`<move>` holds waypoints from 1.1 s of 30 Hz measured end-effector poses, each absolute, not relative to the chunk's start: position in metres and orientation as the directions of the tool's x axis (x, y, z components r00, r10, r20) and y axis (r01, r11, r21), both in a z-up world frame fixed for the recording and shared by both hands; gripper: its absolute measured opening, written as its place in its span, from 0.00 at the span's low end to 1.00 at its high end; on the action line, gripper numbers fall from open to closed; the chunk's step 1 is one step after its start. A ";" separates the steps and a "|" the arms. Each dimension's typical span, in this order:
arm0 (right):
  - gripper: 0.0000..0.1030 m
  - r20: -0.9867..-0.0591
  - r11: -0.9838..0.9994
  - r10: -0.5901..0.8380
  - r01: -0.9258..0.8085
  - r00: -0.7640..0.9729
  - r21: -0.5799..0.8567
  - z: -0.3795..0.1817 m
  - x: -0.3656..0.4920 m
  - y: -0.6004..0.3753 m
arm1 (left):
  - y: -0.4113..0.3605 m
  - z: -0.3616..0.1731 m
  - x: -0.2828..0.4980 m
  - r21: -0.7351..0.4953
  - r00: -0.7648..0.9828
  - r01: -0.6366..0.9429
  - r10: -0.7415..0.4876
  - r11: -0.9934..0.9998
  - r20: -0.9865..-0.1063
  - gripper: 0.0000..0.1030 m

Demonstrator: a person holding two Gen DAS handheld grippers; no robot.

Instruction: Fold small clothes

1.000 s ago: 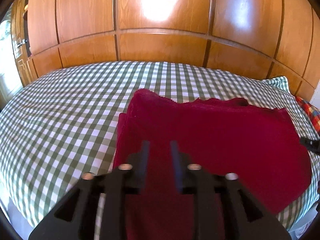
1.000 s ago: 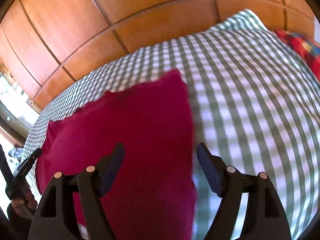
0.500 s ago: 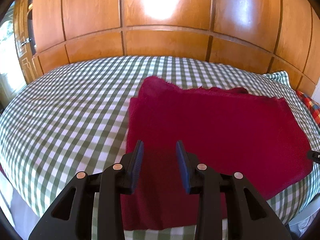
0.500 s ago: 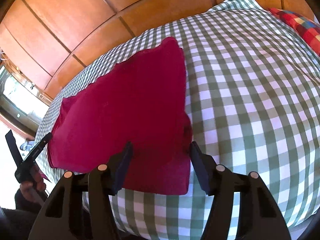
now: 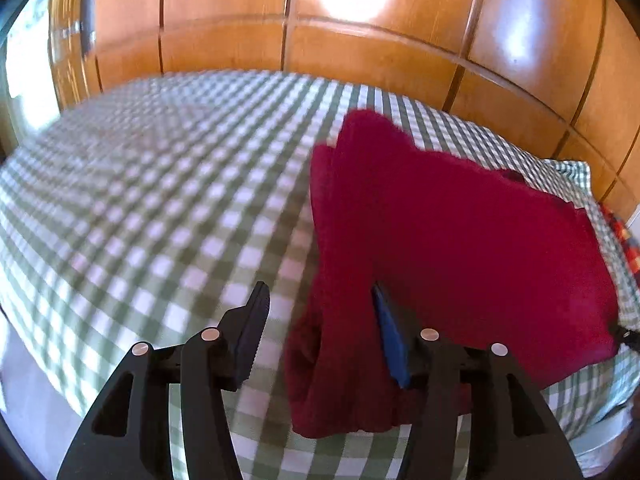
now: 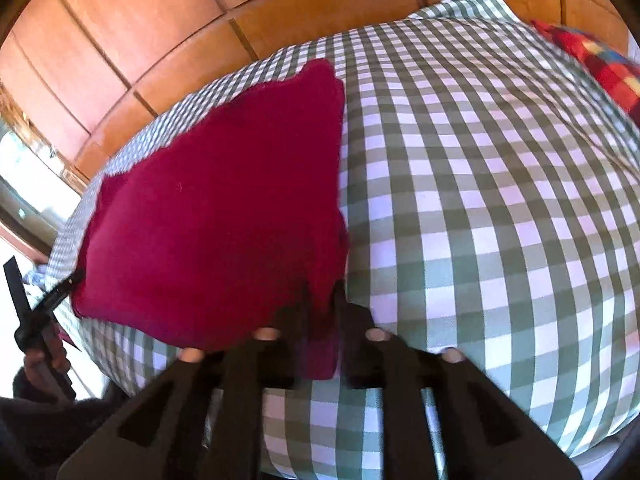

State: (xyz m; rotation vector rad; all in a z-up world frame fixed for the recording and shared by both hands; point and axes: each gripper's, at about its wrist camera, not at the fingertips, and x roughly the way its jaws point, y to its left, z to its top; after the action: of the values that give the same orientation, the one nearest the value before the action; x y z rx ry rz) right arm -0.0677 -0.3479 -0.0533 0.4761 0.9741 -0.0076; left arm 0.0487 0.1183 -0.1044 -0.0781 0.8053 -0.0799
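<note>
A dark red cloth point(image 5: 460, 240) lies folded flat on a green-and-white checked bed sheet point(image 5: 160, 220). My left gripper point(image 5: 320, 312) hangs over the cloth's near left corner. Its jaws are opening, the cloth's left edge lies between them, and the pads do not press on it. In the right wrist view the red cloth point(image 6: 220, 220) spreads to the left. My right gripper point(image 6: 320, 304) is at its near right corner, jaws closing, with the corner pinched between the fingers. A hand point(image 6: 44, 360) carries the left gripper point(image 6: 40, 300) at that view's left edge.
A wooden panelled wall point(image 5: 360, 40) runs behind the bed. A pillow point(image 6: 480, 4) in the same check and a red multicoloured checked fabric point(image 6: 600, 64) lie at the far right. The bed sheet point(image 6: 480, 200) drops off at the near edge below both grippers.
The left gripper has shifted left to the cloth's left edge and its jaws have spread. The right gripper's jaws have narrowed onto the near right corner of the cloth.
</note>
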 end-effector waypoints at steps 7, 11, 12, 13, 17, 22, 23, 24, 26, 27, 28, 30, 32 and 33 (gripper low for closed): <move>0.67 -0.720 0.814 0.349 0.186 0.599 0.550 -0.056 -0.048 -0.371 | 0.094 -0.072 0.042 -0.068 0.748 0.107 -0.125 0.992 -0.651 0.50; 0.68 -0.684 0.779 0.435 0.137 0.585 0.612 -0.067 -0.028 -0.365 | 0.066 -0.069 0.053 -0.026 0.735 0.184 -0.155 0.983 -0.661 0.50; 0.68 -0.674 0.768 0.456 0.125 0.581 0.628 -0.068 -0.028 -0.363 | 0.059 -0.069 0.054 -0.014 0.731 0.203 -0.161 0.979 -0.664 0.50; 0.68 -0.668 0.762 0.475 0.113 0.573 0.638 -0.070 -0.024 -0.362 | 0.053 -0.072 0.055 -0.005 0.725 0.222 -0.168 0.975 -0.668 0.50; 0.64 -0.670 0.768 0.486 0.092 0.561 0.634 -0.073 -0.016 -0.356 | 0.030 -0.084 0.058 0.022 0.696 0.273 -0.181 0.962 -0.695 0.50; 0.43 -0.664 0.765 0.495 0.082 0.561 0.639 -0.077 -0.019 -0.359 | 0.021 -0.092 0.059 0.039 0.686 0.290 -0.179 0.956 -0.705 0.50; 0.37 -0.659 0.760 0.504 0.076 0.558 0.645 -0.078 -0.022 -0.361 | 0.020 -0.094 0.059 0.041 0.684 0.291 -0.178 0.956 -0.708 0.50; 0.35 -0.658 0.759 0.506 0.074 0.557 0.647 -0.079 -0.019 -0.359 | 0.020 -0.095 0.060 0.041 0.681 0.290 -0.176 0.956 -0.710 0.50; 0.31 -0.658 0.760 0.505 0.075 0.558 0.646 -0.079 -0.018 -0.351 | 0.020 -0.096 0.060 0.036 0.679 0.287 -0.176 0.957 -0.712 0.50; 0.31 -0.657 0.758 0.505 0.076 0.559 0.648 -0.079 -0.016 -0.349 | 0.020 -0.096 0.060 0.037 0.680 0.286 -0.176 0.958 -0.712 0.50; 0.30 -0.658 0.758 0.505 0.078 0.559 0.648 -0.078 -0.015 -0.347 | 0.020 -0.096 0.060 0.038 0.680 0.286 -0.175 0.958 -0.712 0.50; 0.29 -0.659 0.757 0.503 0.083 0.559 0.648 -0.075 -0.014 -0.344 | 0.020 -0.096 0.060 0.035 0.679 0.286 -0.177 0.958 -0.712 0.50; 0.28 -0.656 0.752 0.507 0.085 0.560 0.654 -0.071 -0.013 -0.343 | 0.021 -0.096 0.060 0.028 0.679 0.285 -0.181 0.958 -0.712 0.50; 0.28 -0.653 0.750 0.508 0.085 0.561 0.656 -0.068 -0.012 -0.342 | 0.021 -0.097 0.060 0.025 0.678 0.284 -0.183 0.959 -0.712 0.50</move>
State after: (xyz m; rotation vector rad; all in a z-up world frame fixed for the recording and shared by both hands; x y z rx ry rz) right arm -0.0118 -0.3419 -0.0680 0.7015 0.9586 0.2745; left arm 0.0599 0.0213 -0.0967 0.1373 0.7835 -0.2629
